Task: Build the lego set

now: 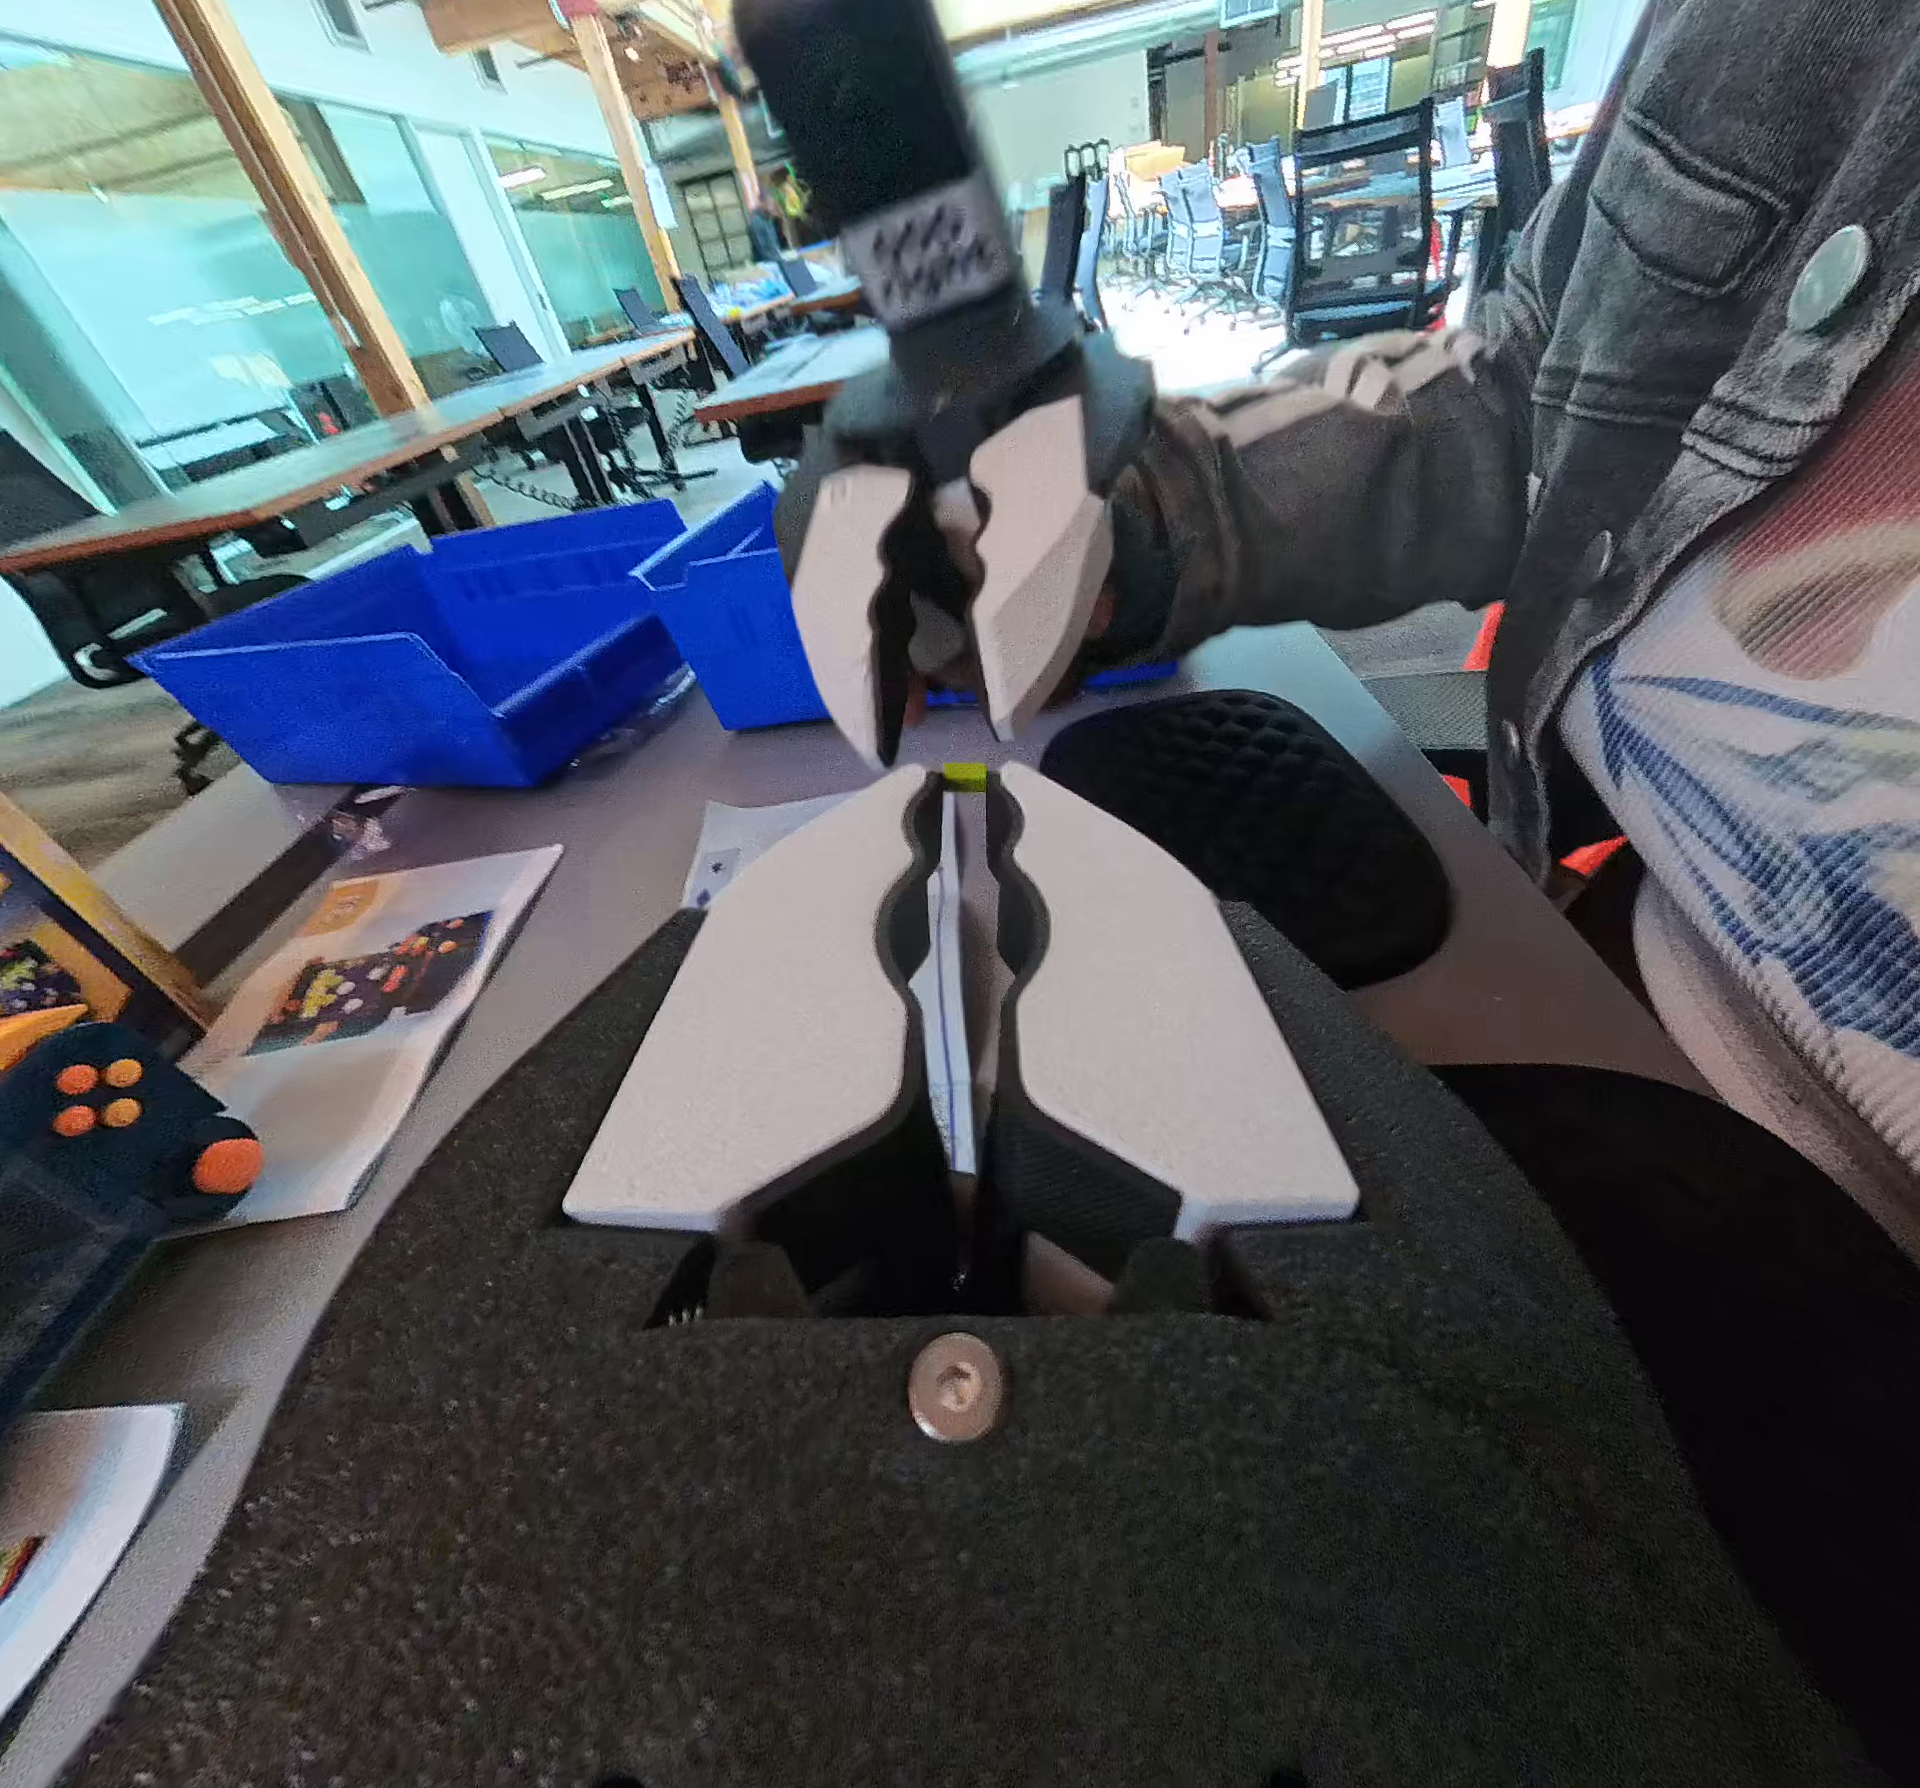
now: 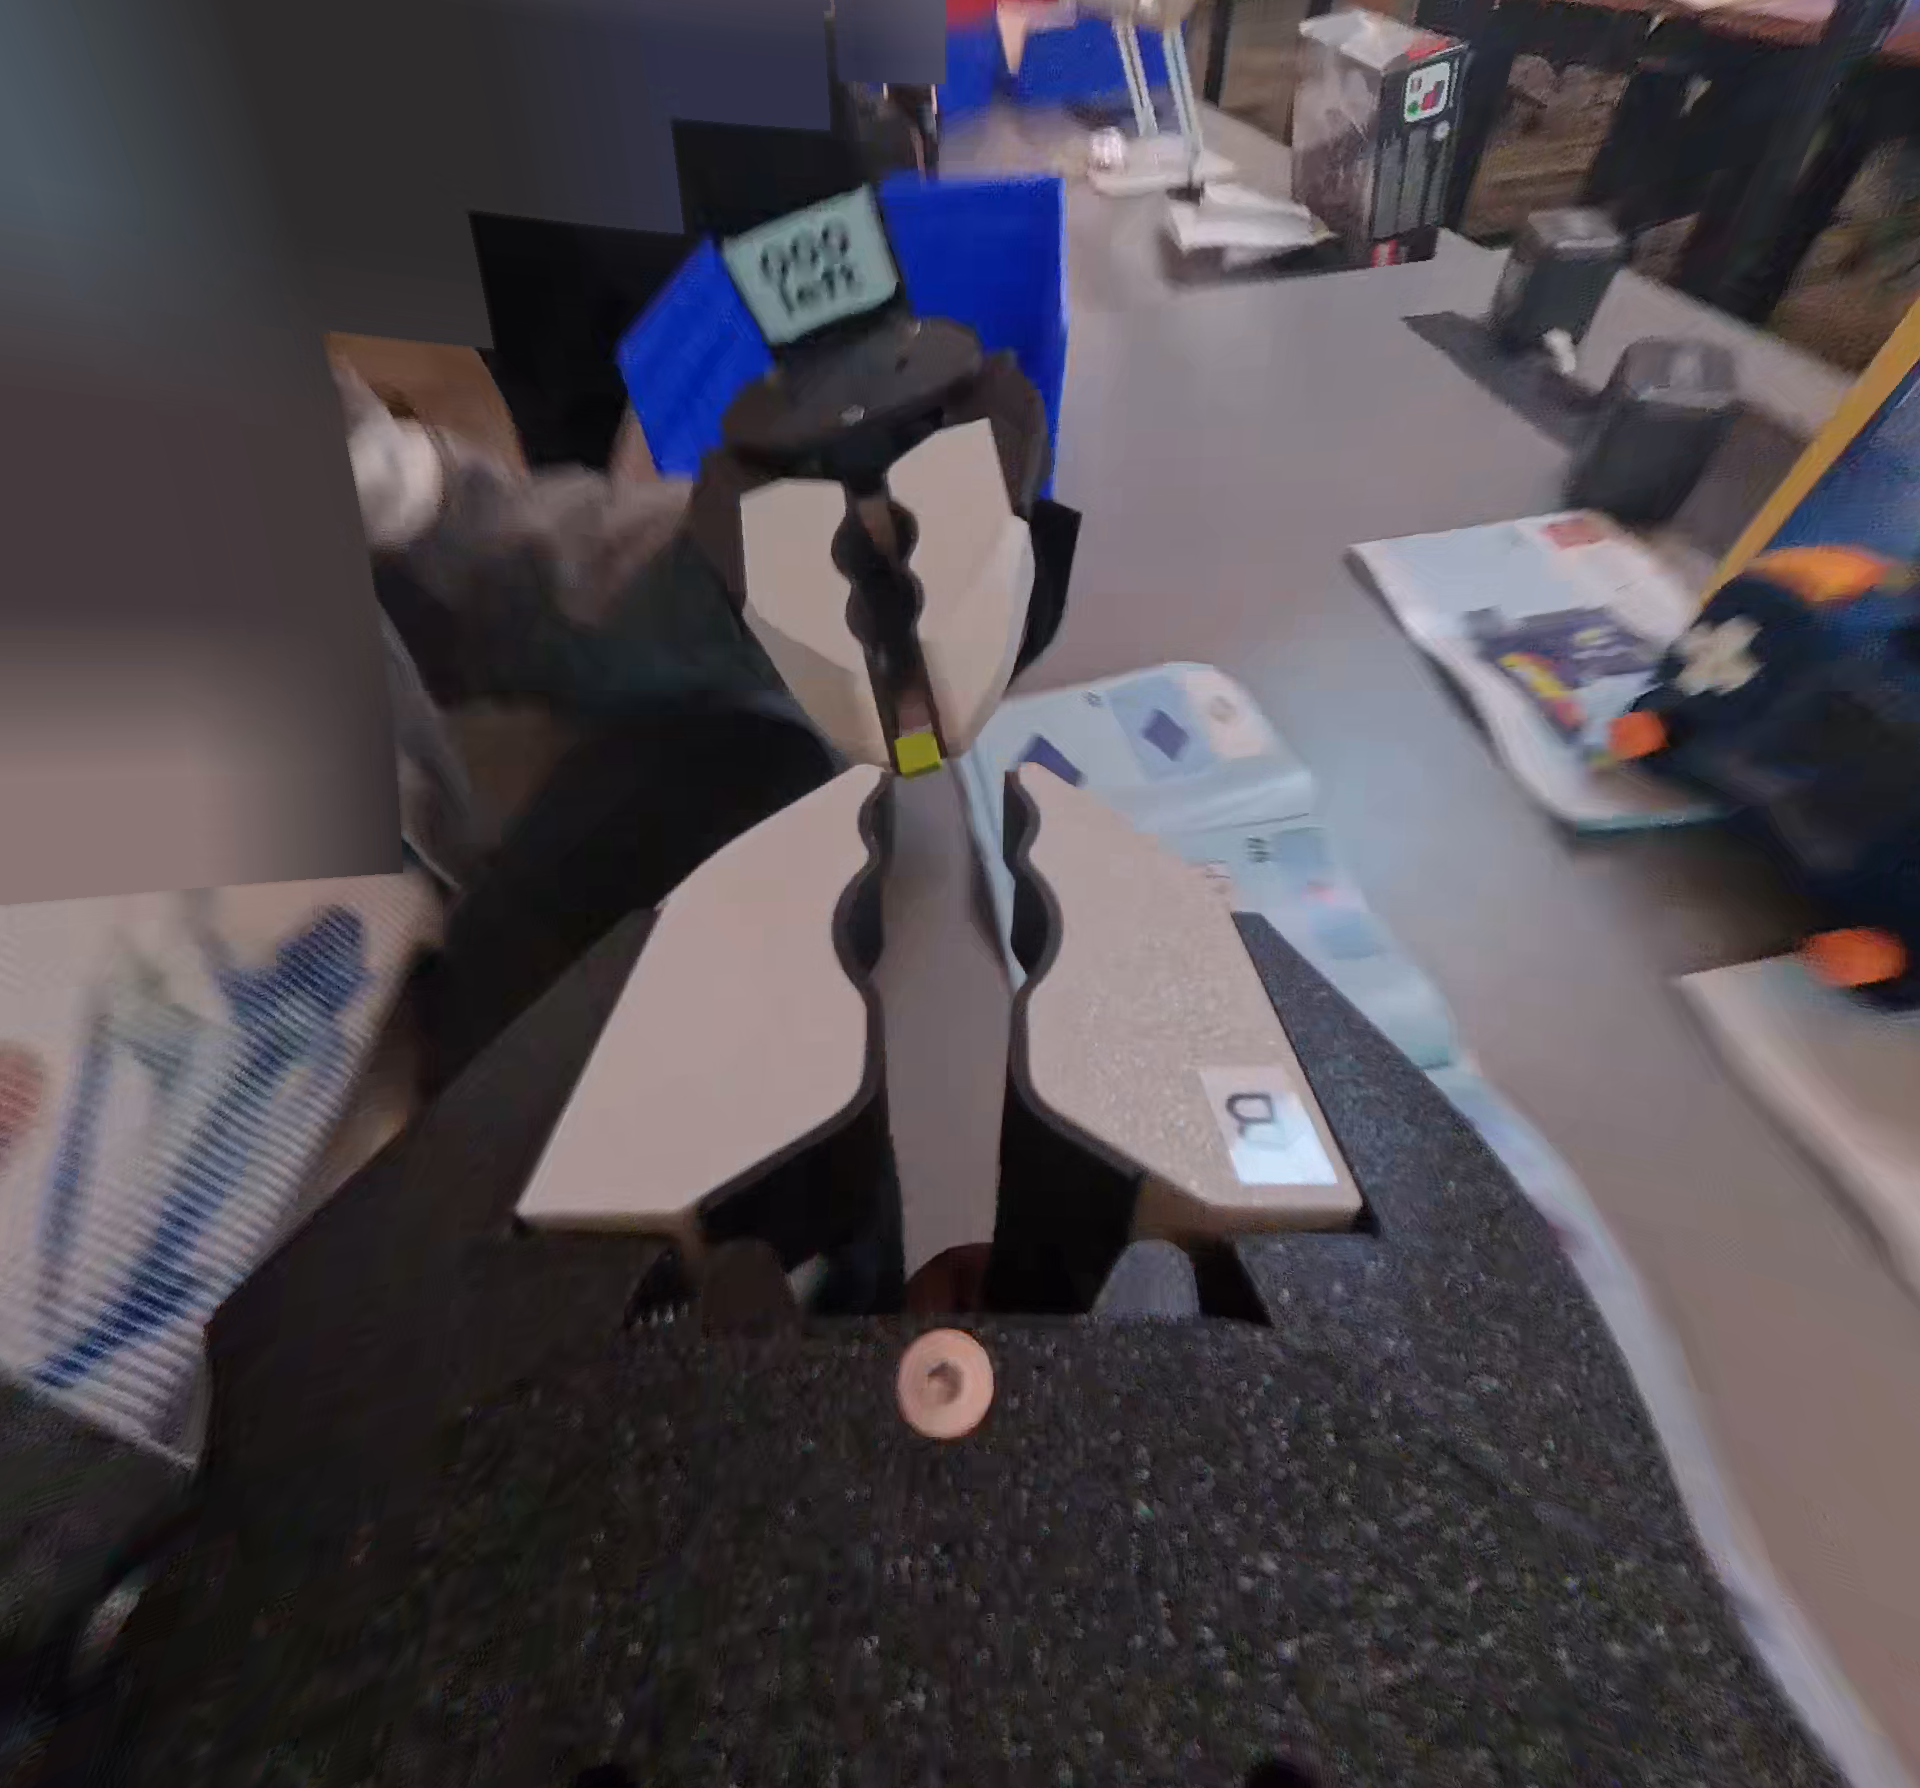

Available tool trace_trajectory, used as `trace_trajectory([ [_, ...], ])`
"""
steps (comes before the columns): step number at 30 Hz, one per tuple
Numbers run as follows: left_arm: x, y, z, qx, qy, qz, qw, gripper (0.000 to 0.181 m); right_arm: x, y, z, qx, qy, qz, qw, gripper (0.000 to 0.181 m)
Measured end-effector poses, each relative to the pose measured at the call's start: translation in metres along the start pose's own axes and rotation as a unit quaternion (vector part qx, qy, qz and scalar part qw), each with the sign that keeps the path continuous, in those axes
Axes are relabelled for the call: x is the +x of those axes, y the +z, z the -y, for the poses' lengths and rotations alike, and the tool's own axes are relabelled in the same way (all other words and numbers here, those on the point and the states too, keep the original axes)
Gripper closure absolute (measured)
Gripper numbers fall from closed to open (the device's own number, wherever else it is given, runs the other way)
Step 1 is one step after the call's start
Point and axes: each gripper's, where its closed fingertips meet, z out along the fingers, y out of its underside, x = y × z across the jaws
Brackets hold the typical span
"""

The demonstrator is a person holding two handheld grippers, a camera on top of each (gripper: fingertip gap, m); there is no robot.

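Between my left gripper's [image 1: 964,782] nearly closed tips sits a small lime brick [image 1: 964,776], pinched at its edge. My right gripper [image 2: 940,777], part open and empty, meets it tip to tip above the table [image 1: 623,834]. Booklets [image 1: 384,990] lie left. Such a shallow pinch could let the brick twist or drop during handover.
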Motion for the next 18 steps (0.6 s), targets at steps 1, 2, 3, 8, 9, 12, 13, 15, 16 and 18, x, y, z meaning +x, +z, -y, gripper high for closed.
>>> trace_trajectory([
  [1,0.001,0.001,-0.002,-0.007,-0.003,-0.005,1.000,0.174,-0.001,0.000,0.000,-0.030,-0.052,-0.015,0.998,0.163],
  [2,0.003,0.003,-0.004,-0.012,-0.003,-0.007,1.000,0.174,-0.004,0.001,0.001,-0.049,-0.084,-0.019,0.995,0.165],
  [3,0.004,0.004,-0.004,-0.015,-0.003,-0.010,1.000,0.174,-0.005,0.001,0.002,-0.060,-0.103,-0.019,0.993,0.169],
  [8,0.005,0.004,-0.005,-0.022,-0.001,-0.010,1.000,0.174,-0.007,0.003,-0.008,-0.123,-0.146,-0.018,0.981,0.170],
  [9,0.005,0.004,-0.005,-0.021,-0.002,-0.011,1.000,0.174,-0.007,0.004,-0.009,-0.127,-0.149,-0.019,0.980,0.170],
  [12,0.005,0.005,-0.006,-0.026,0.000,-0.011,1.000,0.174,-0.007,0.005,-0.012,-0.145,-0.158,-0.020,0.977,0.171],
  [13,0.006,0.005,-0.007,-0.027,0.000,-0.011,1.000,0.174,-0.008,0.006,-0.013,-0.147,-0.159,-0.019,0.976,0.171],
  [15,0.005,0.005,-0.007,-0.028,0.000,-0.011,1.000,0.174,-0.007,0.006,-0.012,-0.146,-0.160,-0.023,0.976,0.173],
  [16,0.006,0.005,-0.007,-0.027,0.000,-0.012,1.000,0.174,-0.007,0.005,-0.012,-0.146,-0.160,-0.025,0.976,0.175],
  [18,0.006,0.005,-0.008,-0.031,0.001,-0.013,0.999,0.174,-0.007,0.005,-0.014,-0.155,-0.165,-0.024,0.974,0.175],
])
